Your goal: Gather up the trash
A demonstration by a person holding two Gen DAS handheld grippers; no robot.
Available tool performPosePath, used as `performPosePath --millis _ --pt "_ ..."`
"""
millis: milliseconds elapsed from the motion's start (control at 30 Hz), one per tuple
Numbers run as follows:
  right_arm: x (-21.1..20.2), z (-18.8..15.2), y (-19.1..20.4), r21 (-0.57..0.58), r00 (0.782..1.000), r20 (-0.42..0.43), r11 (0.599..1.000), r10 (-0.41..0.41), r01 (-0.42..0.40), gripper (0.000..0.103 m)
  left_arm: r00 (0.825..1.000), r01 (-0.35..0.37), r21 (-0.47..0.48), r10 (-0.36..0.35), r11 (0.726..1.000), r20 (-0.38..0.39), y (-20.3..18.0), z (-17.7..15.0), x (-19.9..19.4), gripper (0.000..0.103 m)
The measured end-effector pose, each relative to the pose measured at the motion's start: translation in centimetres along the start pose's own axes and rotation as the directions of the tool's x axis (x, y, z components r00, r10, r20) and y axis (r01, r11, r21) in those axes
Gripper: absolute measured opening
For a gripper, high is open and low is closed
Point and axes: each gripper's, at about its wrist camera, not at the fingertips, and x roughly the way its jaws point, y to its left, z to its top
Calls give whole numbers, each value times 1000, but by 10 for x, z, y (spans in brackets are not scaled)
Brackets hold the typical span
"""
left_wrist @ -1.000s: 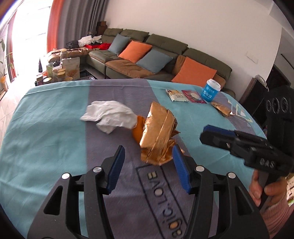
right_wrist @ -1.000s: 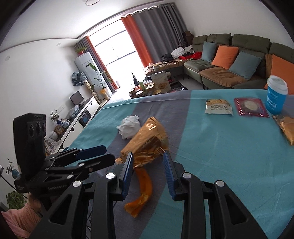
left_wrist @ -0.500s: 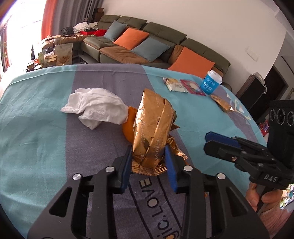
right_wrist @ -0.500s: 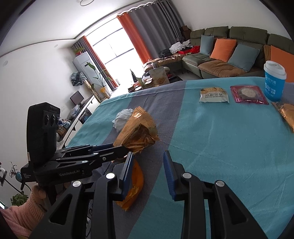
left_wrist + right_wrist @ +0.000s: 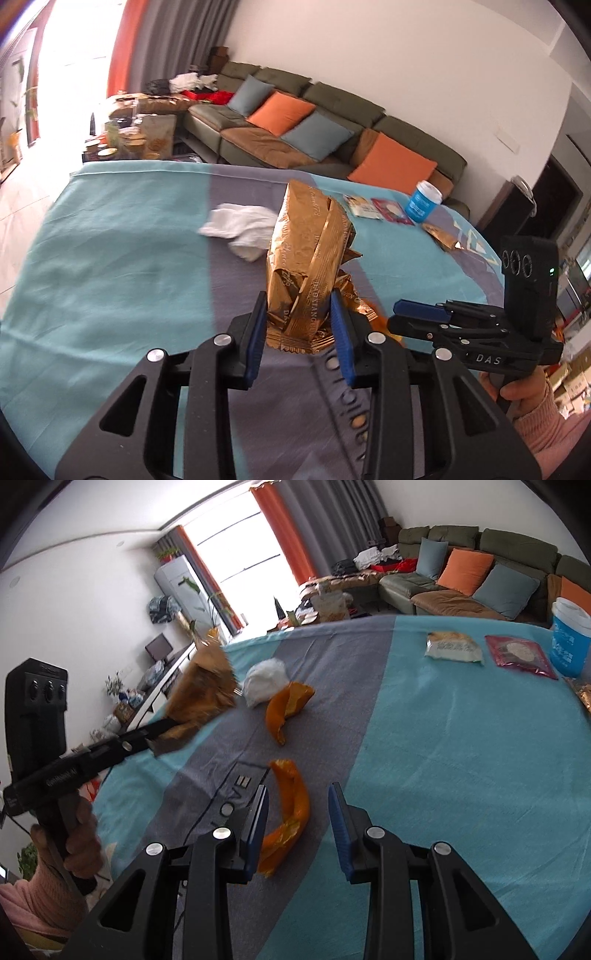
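My left gripper (image 5: 299, 325) is shut on the bottom of a crumpled gold foil bag (image 5: 310, 251), which stands upright between the blue pads. In the right wrist view the same gold foil bag (image 5: 203, 694) hangs clear of the tablecloth at the left. My right gripper (image 5: 299, 797) is open just above the cloth. An orange wrapper (image 5: 291, 805) lies under the gap between its fingers, untouched. A second orange scrap (image 5: 288, 709) and a white tissue ball (image 5: 266, 679) lie further back. The white tissue ball (image 5: 240, 225) also shows behind the bag.
On the teal and grey tablecloth (image 5: 92, 258) at the far right stand a blue cup (image 5: 569, 642), a pale snack packet (image 5: 452, 648) and a red packet (image 5: 517, 655). Another gold wrapper (image 5: 439, 236) lies near the cup. A sofa (image 5: 332, 122) is beyond the table.
The left gripper closed on the gold bag and carried it up and to the left off the cloth, uncovering the orange scraps. The right gripper stayed almost still.
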Motion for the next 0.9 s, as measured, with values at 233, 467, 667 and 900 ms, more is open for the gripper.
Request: performPosePath --millis 233,467,667,900 --pt "3 -8 7 -2 999 -32 1000 -5 5 31 997 -65 -58 67 996 26 37 -22 -45 33" --pt "2 -9 7 16 999 -39 1000 -1 2 26 991 -121 -81 125 989 42 58 -46 -80 33" --pt "1 -8 8 35 999 -32 999 9 -8 9 986 -148 -113 156 983 64 66 -58 -99 33" --pt "1 -6 22 13 1000 -17 1000 20 -20 7 980 -172 -124 182 977 76 68 -66 -111 33"
